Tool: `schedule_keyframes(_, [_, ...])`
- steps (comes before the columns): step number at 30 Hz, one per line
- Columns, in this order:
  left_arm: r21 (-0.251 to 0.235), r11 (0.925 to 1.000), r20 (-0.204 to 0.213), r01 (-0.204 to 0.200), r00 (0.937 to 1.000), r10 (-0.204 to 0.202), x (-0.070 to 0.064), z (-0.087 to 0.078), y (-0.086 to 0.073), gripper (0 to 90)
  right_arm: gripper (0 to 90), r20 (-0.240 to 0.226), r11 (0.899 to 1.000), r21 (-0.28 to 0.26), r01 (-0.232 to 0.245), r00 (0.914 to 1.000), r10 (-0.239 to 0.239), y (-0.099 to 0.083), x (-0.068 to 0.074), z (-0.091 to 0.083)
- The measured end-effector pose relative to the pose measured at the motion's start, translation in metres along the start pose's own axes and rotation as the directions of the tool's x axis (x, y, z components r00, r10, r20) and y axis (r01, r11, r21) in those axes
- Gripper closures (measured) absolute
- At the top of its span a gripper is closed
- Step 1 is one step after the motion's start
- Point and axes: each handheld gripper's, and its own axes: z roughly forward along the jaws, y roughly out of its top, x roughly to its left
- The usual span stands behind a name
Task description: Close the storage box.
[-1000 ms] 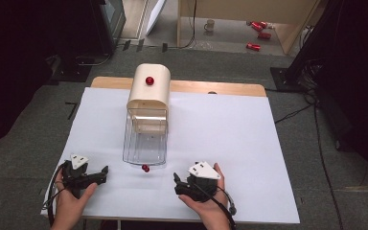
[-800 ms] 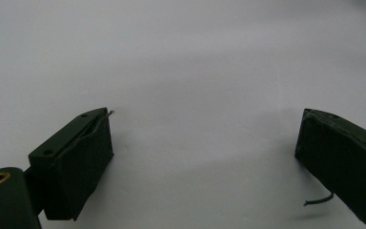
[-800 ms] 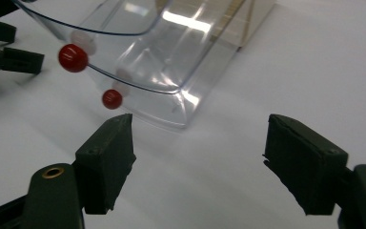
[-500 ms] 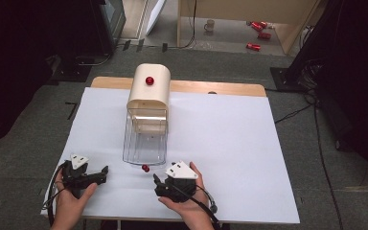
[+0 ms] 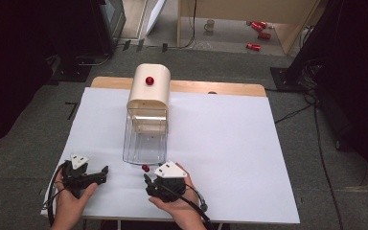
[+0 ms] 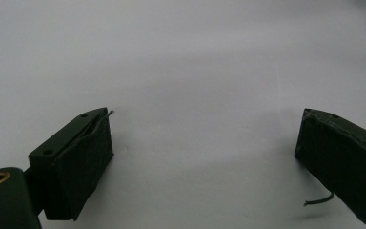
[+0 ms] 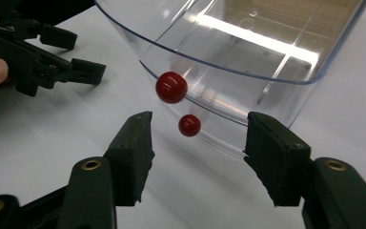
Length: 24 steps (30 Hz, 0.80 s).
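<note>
Right gripper [image 7: 198, 143] moved left; jaws spread, red knob [image 7: 171, 87] just ahead.

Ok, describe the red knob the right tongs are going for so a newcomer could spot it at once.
On the white table stands a cream bread-bin-like box with a clear curved door swung down toward the person. At that door's near edge sits a small red knob, just ahead of the open right tongs. A second red knob sits high on the cream top; this one is the low one on the clear plastic.
</note>
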Motion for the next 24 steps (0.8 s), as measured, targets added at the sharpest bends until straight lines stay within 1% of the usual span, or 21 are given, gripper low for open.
schedule_keyframes(11, [0.000, 1.0000, 0.000, 0.000, 1.0000, 0.000, 0.000, 0.000, 0.000, 5.4, 53.1, -0.019, 1.000, 0.007, -0.001, 0.9998, 0.001, 0.002, 0.007, 0.011])
schedule_keyframes(12, [0.000, 1.0000, 0.000, 0.000, 1.0000, 0.000, 0.000, 0.000, 0.000, 5.4, 54.6, -0.023, 1.000, 0.011, -0.009, 0.9997, 0.009, 0.002, 0.008, 0.012])
schedule_keyframes(15, [0.000, 1.0000, 0.000, 0.000, 1.0000, 0.000, 0.000, 0.000, 0.000, 5.4, 55.8, -0.026, 1.000, 0.012, -0.009, 0.9996, 0.010, 0.003, 0.009, 0.014])
schedule_keyframes(16, [0.000, 1.0000, 0.000, 0.000, 1.0000, 0.000, 0.000, 0.000, 0.000, 5.4, 57.0, -0.028, 1.000, 0.014, -0.018, 0.9994, 0.019, 0.003, 0.010, 0.016])
schedule_keyframes(19, [0.000, 1.0000, 0.000, 0.000, 1.0000, 0.000, 0.000, 0.000, 0.000, 5.4, 57.6, -0.027, 1.000, 0.013, -0.014, 0.9995, 0.014, 0.004, 0.011, 0.018])
schedule_keyframes(20, [0.000, 1.0000, 0.001, 0.000, 1.0000, 0.000, 0.000, 0.000, 0.000, 5.4, 58.7, -0.025, 1.000, 0.011, -0.027, 0.9993, 0.027, 0.004, 0.011, 0.019])
schedule_keyframes(24, [0.000, 1.0000, 0.000, 0.000, 1.0000, 0.000, 0.000, 0.000, 0.000, 5.4, 61.5, -0.017, 0.999, 0.002, -0.038, 0.9991, 0.039, 0.005, 0.011, 0.019])
